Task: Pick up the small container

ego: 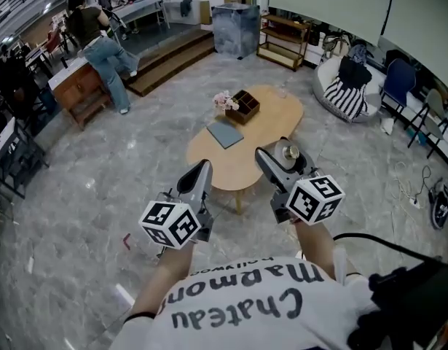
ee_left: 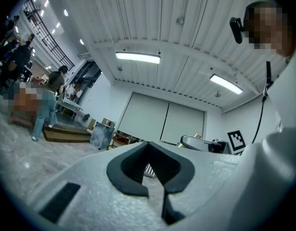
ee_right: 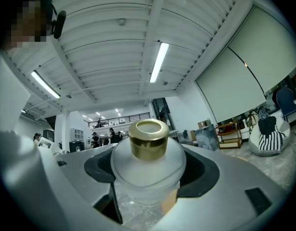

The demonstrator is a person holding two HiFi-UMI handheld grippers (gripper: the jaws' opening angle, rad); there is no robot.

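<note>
The small container [ee_right: 148, 163] is a frosted glass jar with a gold cap [ee_right: 148, 139]. It sits upright between the jaws of my right gripper [ee_right: 148, 179], which is shut on it. In the head view the container [ego: 289, 152] shows at the right gripper's [ego: 284, 156] tip, held in the air over the near right end of the oval wooden table [ego: 271, 119]. My left gripper [ego: 201, 169] hangs to the left, near the table's front edge. In the left gripper view the left gripper [ee_left: 157, 179] has its dark pads closed together with nothing between them.
On the table lie a grey-blue pad [ego: 225, 133], a brown compartment box [ego: 245, 106] and pink flowers [ego: 225, 100]. A person in jeans [ego: 107, 57] stands at far left by wooden steps [ego: 173, 55]. A striped beanbag [ego: 347, 93] and chairs [ego: 397, 82] stand at right.
</note>
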